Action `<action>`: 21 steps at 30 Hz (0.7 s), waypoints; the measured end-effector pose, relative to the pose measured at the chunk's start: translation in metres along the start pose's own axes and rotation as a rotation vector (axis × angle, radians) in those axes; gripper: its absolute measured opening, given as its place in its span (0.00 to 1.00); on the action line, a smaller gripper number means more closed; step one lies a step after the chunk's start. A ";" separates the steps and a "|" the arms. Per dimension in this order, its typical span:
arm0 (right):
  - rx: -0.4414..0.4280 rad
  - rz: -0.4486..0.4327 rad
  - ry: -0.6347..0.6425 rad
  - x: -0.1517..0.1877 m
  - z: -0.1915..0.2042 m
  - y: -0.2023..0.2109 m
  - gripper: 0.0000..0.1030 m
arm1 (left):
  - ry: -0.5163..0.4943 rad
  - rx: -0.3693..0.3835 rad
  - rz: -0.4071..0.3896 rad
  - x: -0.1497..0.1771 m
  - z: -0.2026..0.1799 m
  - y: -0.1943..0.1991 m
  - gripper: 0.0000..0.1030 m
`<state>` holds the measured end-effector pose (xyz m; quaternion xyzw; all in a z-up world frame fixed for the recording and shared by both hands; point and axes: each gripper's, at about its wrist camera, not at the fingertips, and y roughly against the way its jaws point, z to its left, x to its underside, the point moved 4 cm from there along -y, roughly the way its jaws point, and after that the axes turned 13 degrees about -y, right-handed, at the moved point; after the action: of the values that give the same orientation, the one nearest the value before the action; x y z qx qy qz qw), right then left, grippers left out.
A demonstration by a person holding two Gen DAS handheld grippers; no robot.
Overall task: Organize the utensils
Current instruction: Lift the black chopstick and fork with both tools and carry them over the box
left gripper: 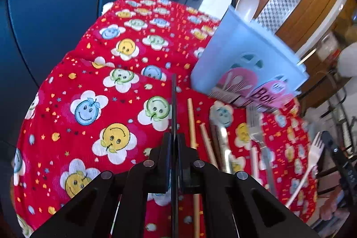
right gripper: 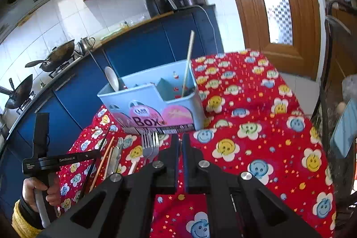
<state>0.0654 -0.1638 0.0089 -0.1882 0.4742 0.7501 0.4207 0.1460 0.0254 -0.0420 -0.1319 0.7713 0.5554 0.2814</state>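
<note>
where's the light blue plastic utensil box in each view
Left wrist: light blue plastic utensil box at upper right, looking tilted, pink label facing the camera.
Right wrist: the box at centre, upright, behind the metal forks.
Shared landmark: the white spoon standing in the box.

Our left claw (left gripper: pixel 174 144) pinches a thin black stick (left gripper: pixel 174 104) left of the blue box (left gripper: pixel 241 55); our right claw (right gripper: pixel 180 148) grips a white fork (left gripper: pixel 312 157).
</note>
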 end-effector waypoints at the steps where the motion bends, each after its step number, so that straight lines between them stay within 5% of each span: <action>1: -0.001 -0.013 0.009 -0.001 0.002 0.003 0.04 | 0.001 0.007 -0.021 0.000 -0.001 0.005 0.05; 21: -0.010 -0.192 0.102 -0.024 0.030 0.037 0.03 | -0.085 0.036 -0.504 -0.042 -0.050 0.131 0.05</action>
<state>0.0528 -0.1558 0.0604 -0.2725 0.4711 0.6983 0.4650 0.0979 0.0197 0.0964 -0.2916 0.7113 0.4590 0.4453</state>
